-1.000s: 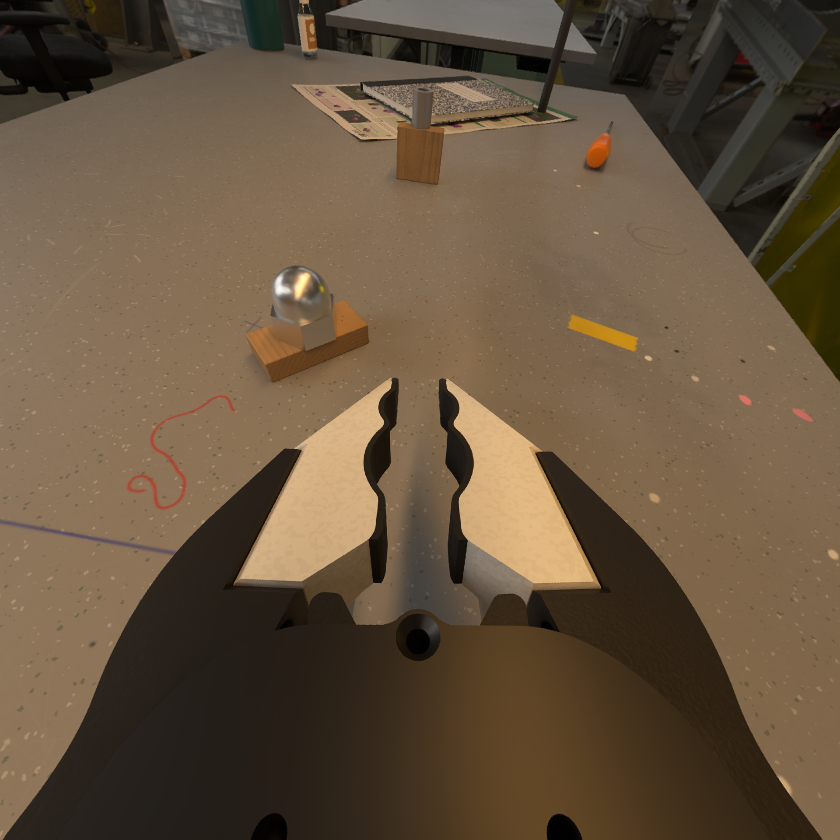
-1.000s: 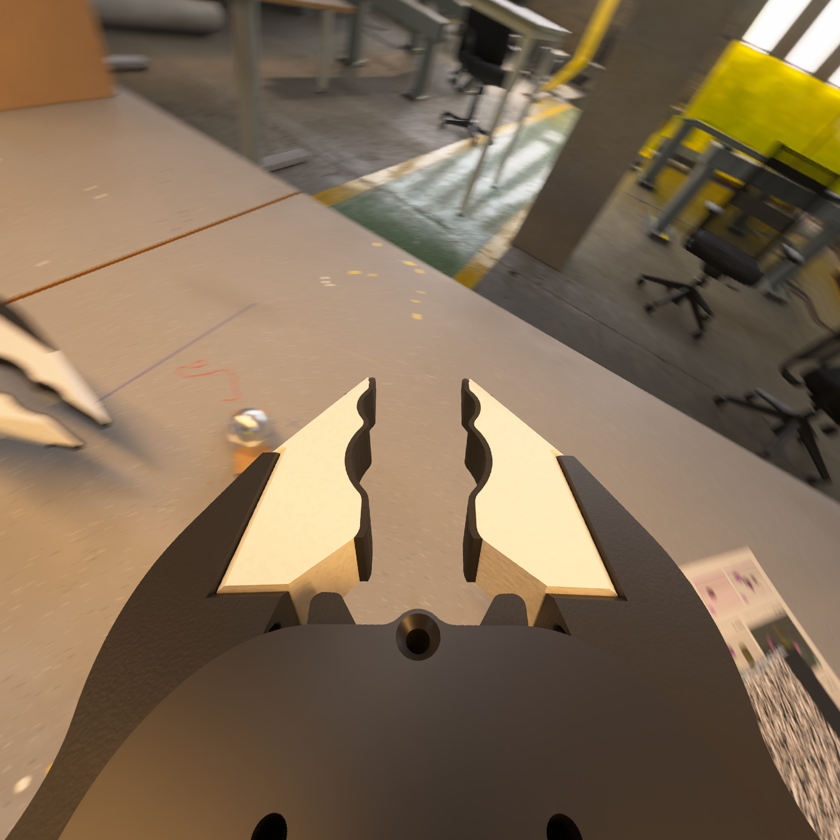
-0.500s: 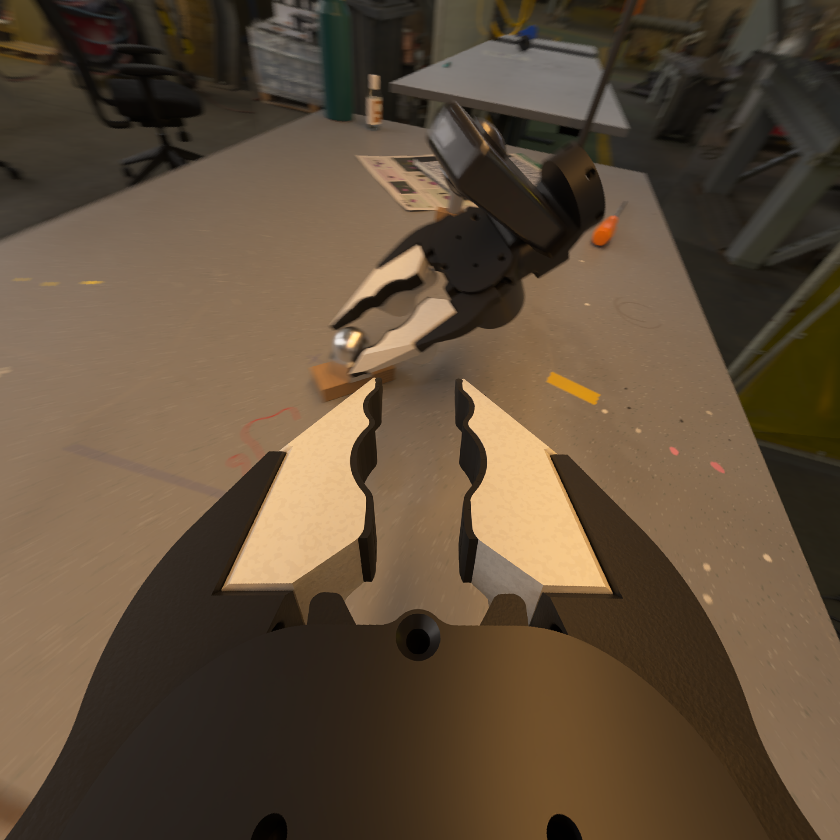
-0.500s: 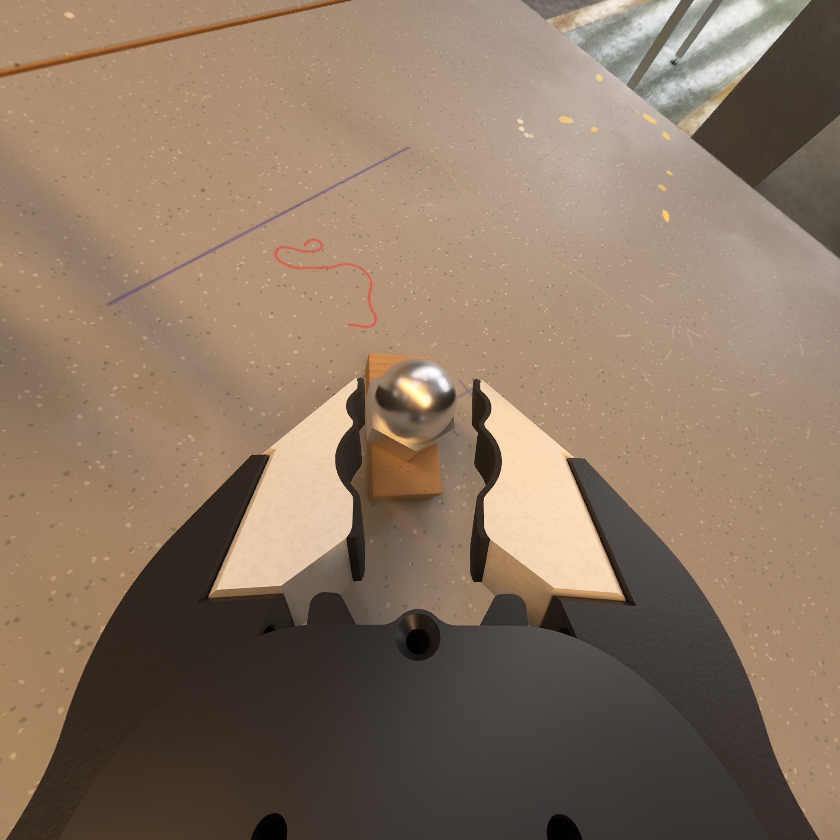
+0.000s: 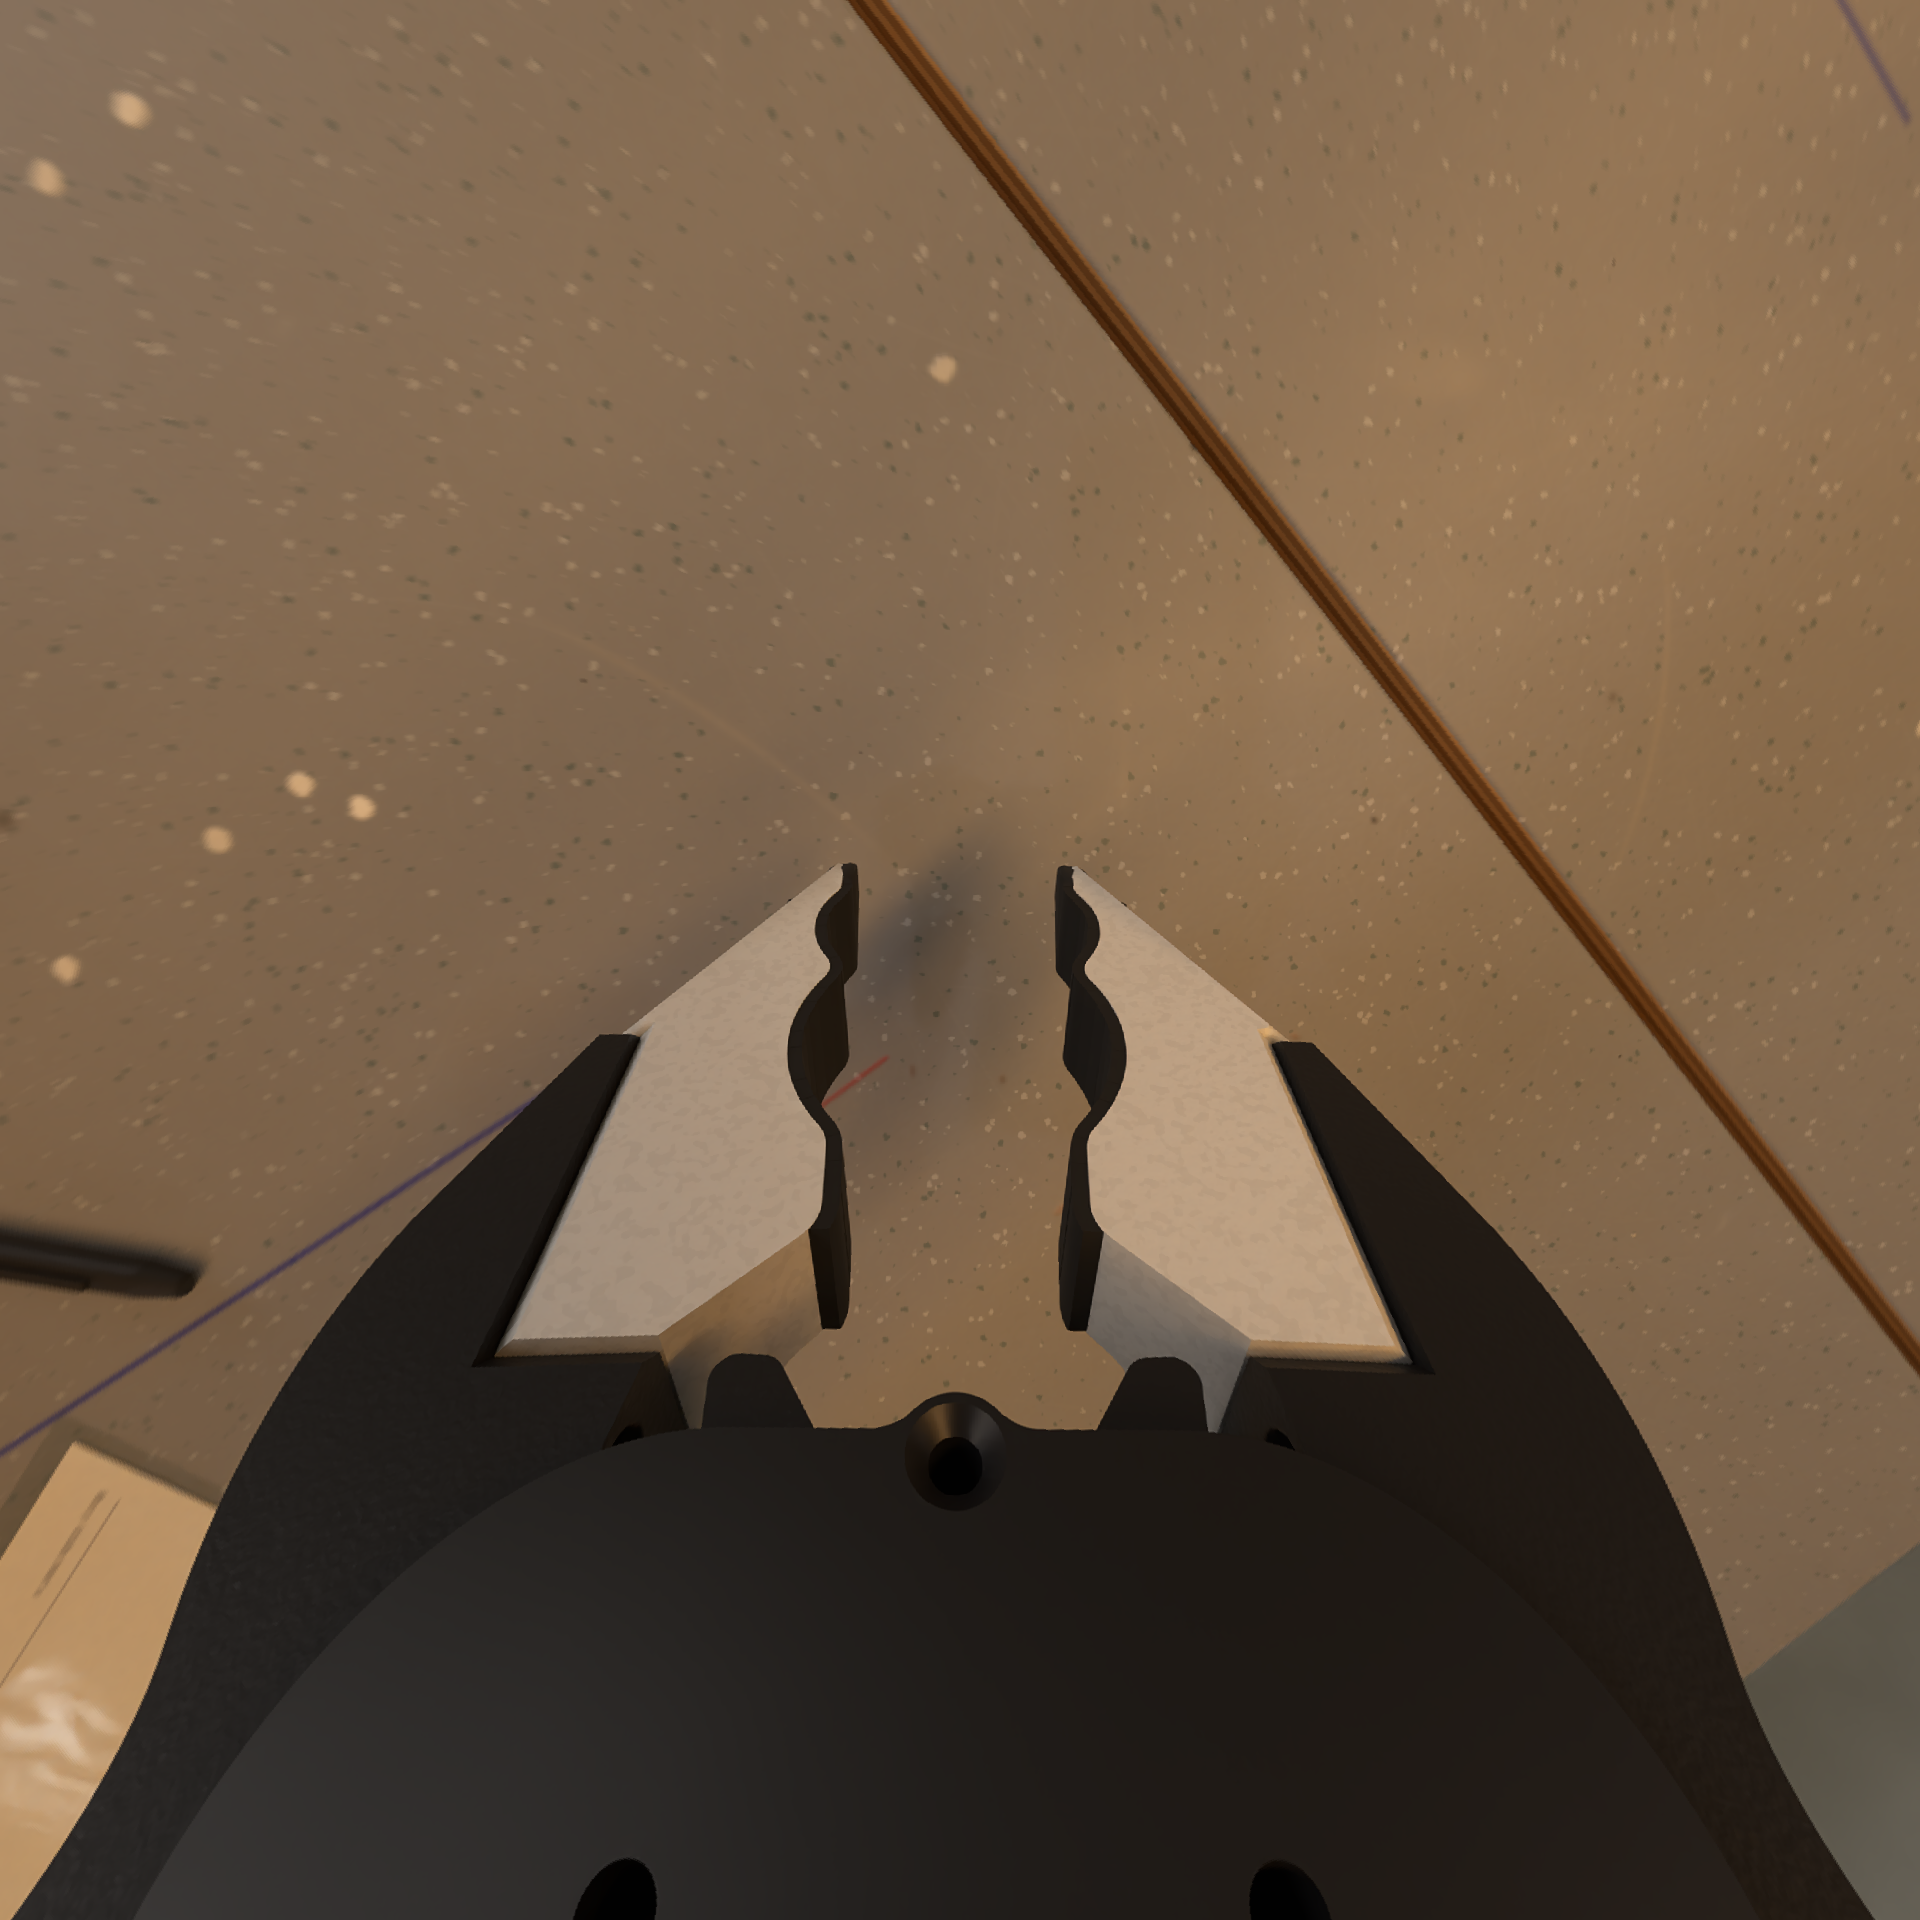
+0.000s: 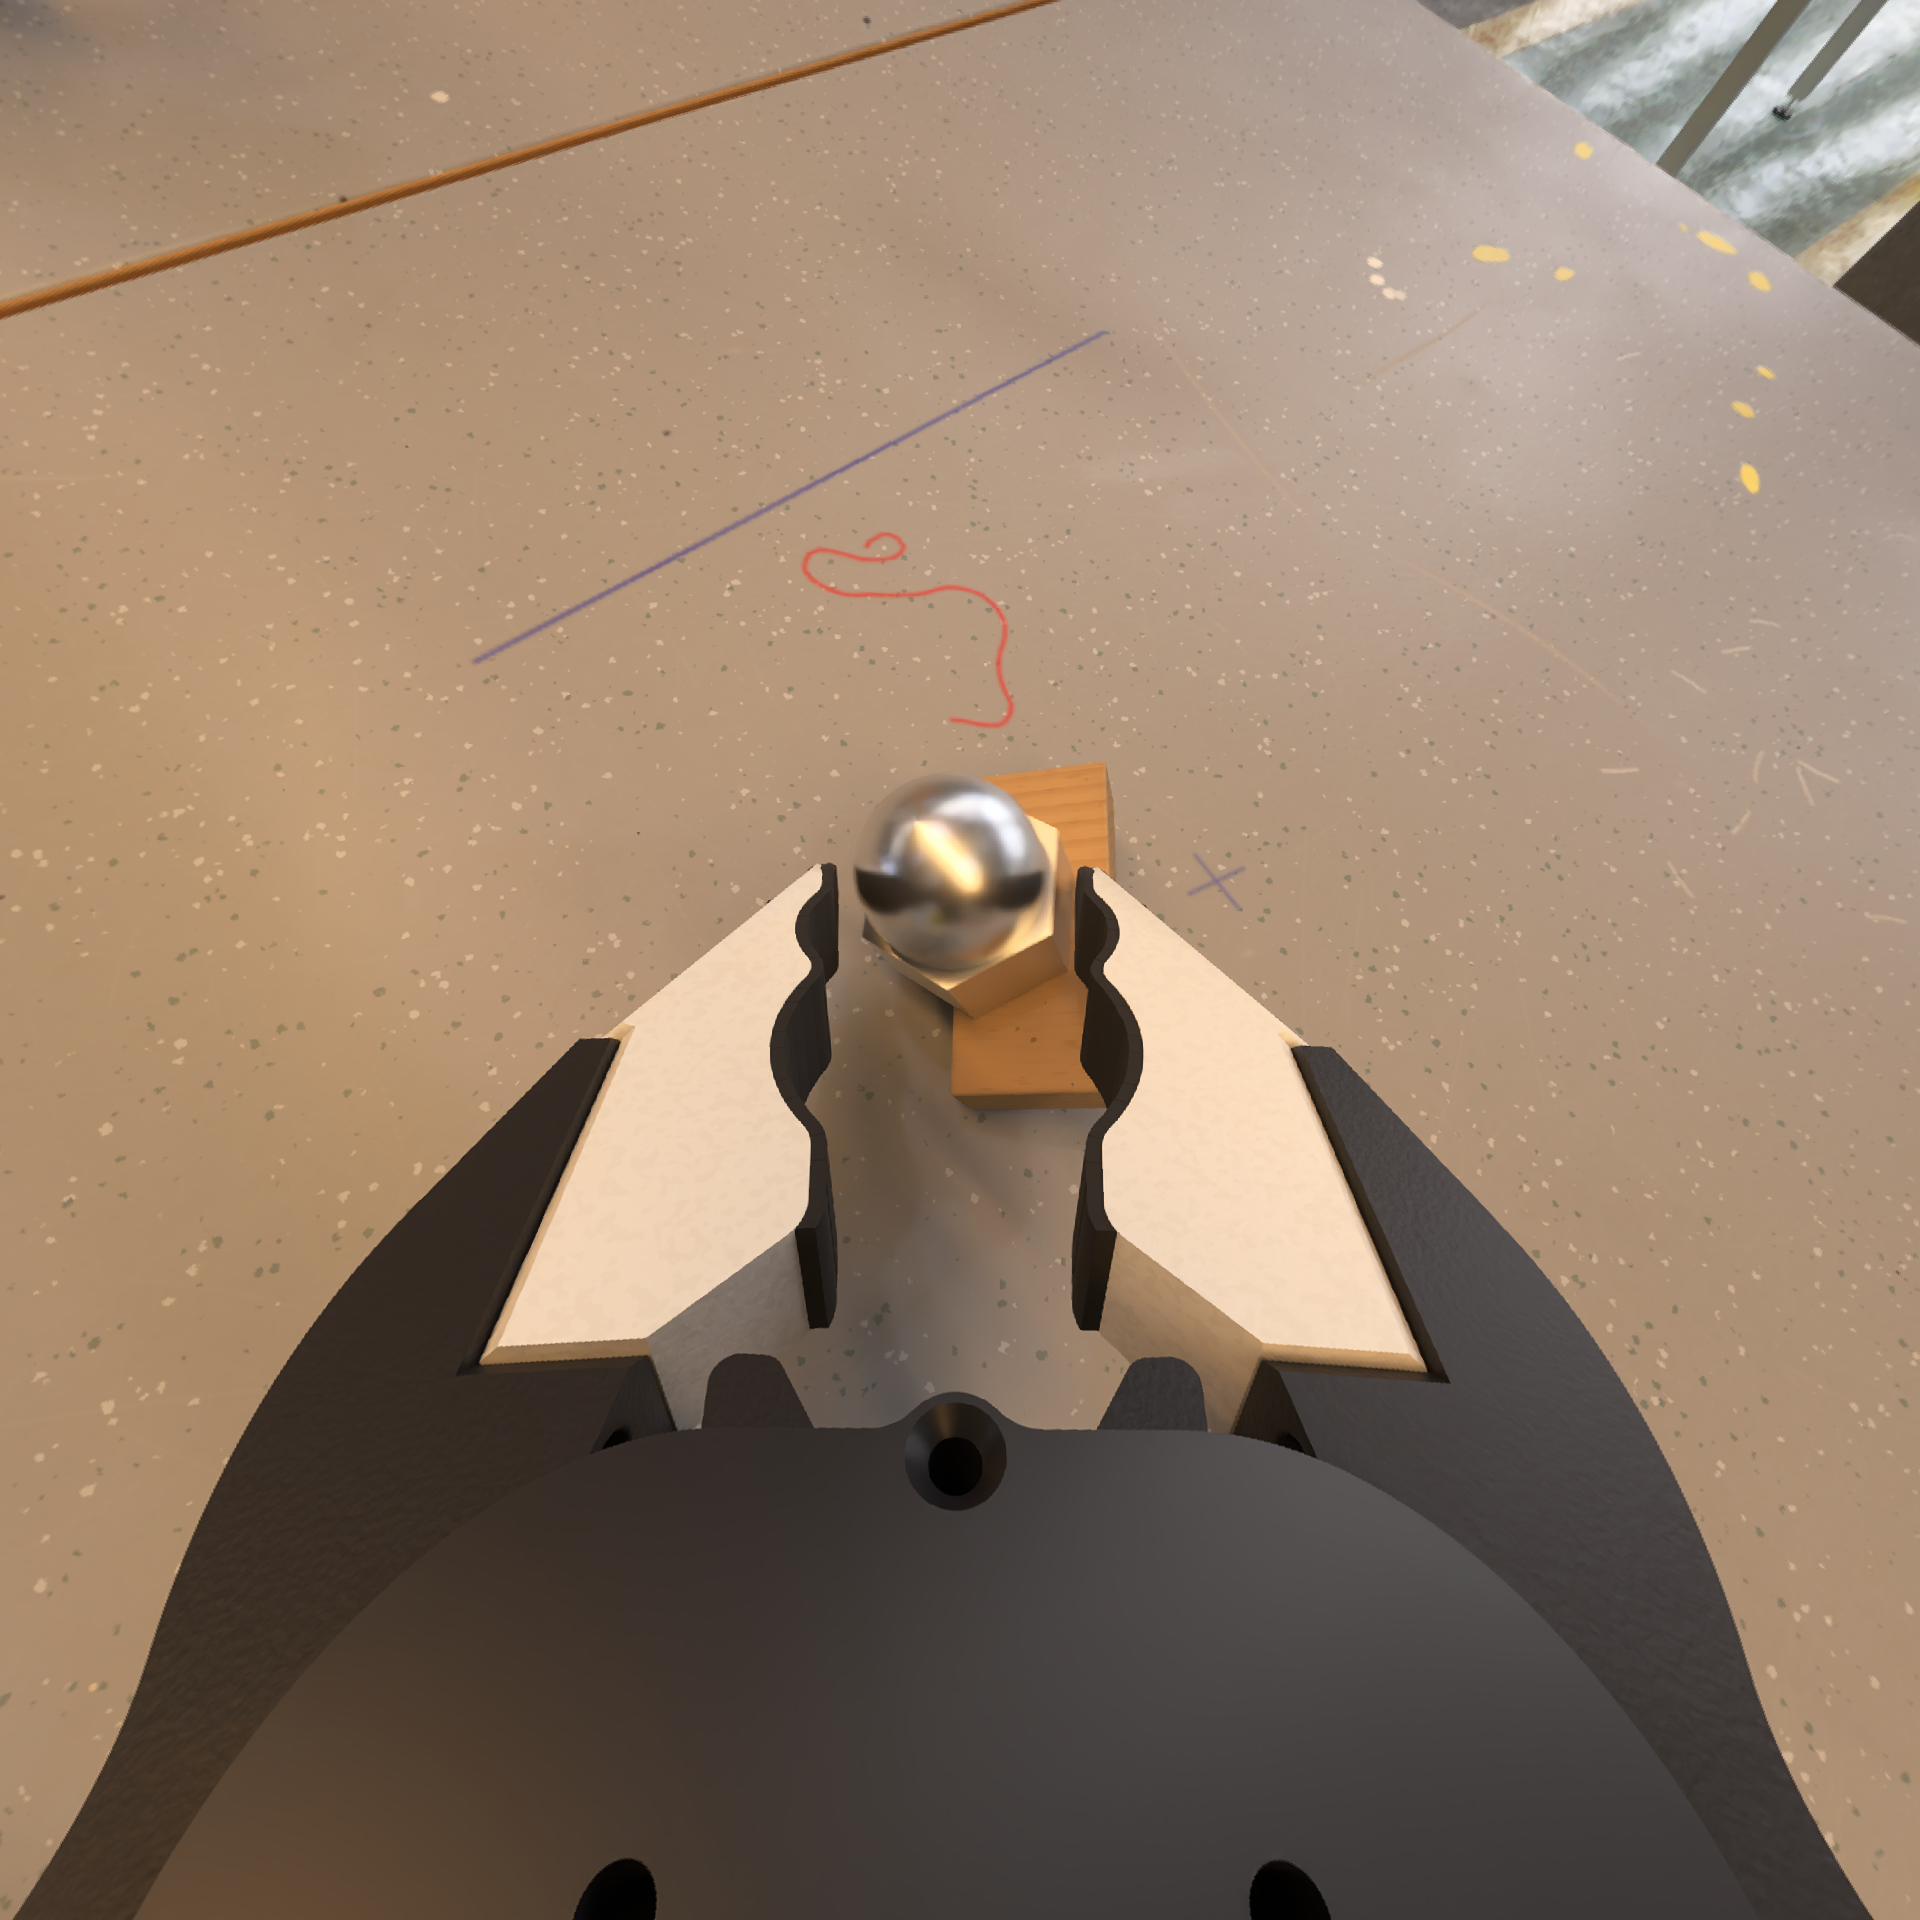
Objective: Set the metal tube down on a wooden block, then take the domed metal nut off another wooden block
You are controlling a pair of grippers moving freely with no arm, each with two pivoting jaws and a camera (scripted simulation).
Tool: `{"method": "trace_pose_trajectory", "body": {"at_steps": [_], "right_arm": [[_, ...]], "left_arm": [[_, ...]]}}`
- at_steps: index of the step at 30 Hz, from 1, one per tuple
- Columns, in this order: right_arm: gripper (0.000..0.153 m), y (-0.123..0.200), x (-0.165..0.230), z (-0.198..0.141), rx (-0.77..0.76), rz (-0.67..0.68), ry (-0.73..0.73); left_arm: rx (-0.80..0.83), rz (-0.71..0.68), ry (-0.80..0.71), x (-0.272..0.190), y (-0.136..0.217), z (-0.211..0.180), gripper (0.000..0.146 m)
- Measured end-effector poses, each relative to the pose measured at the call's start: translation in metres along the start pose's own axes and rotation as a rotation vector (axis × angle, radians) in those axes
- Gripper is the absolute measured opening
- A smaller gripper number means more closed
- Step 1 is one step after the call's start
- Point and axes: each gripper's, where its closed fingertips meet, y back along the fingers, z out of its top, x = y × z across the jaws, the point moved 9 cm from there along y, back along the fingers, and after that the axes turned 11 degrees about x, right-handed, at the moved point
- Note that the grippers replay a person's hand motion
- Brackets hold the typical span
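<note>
In the right wrist view the shiny domed metal nut (image 6: 951, 873) sits between my right gripper's (image 6: 956, 883) fingertips. It is tilted and hangs partly past the left edge of the flat wooden block (image 6: 1023, 1049) on the table below it. The jaws stand close against the nut's sides. My left gripper (image 5: 956, 883) is open and empty, pointing down close to bare speckled table top. The metal tube and its block are not in view.
A red scribble (image 6: 935, 613), a blue line (image 6: 790, 499) and an orange line (image 6: 520, 156) mark the table beyond the block. The table edge (image 6: 1766, 208) runs at the far right. In the left wrist view a pale flat object (image 5: 73, 1621) lies at lower left.
The right jaws have narrowed slightly around the nut, which now sits left of the block instead of centred on it. The left gripper has swung away and down toward bare table.
</note>
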Motion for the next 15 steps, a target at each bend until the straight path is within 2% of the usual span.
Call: {"method": "trace_pose_trajectory", "body": {"at_steps": [5, 10, 15], "right_arm": [[0.045, -0.002, -0.002, -0.006, -0.006, -0.035, 0.025], [0.046, -0.009, -0.014, -0.008, -0.032, -0.025, -0.021], [0.045, -0.007, -0.025, -0.005, -0.127, -0.026, -0.049]], "left_arm": [[-0.017, -0.018, -0.089, -0.008, -0.007, -0.004, 0.037], [-0.005, -0.087, -0.22, -0.002, 0.001, 0.003, 0.039], [0.022, -0.243, -0.384, -0.01, -0.002, 0.006, 0.037]]}}
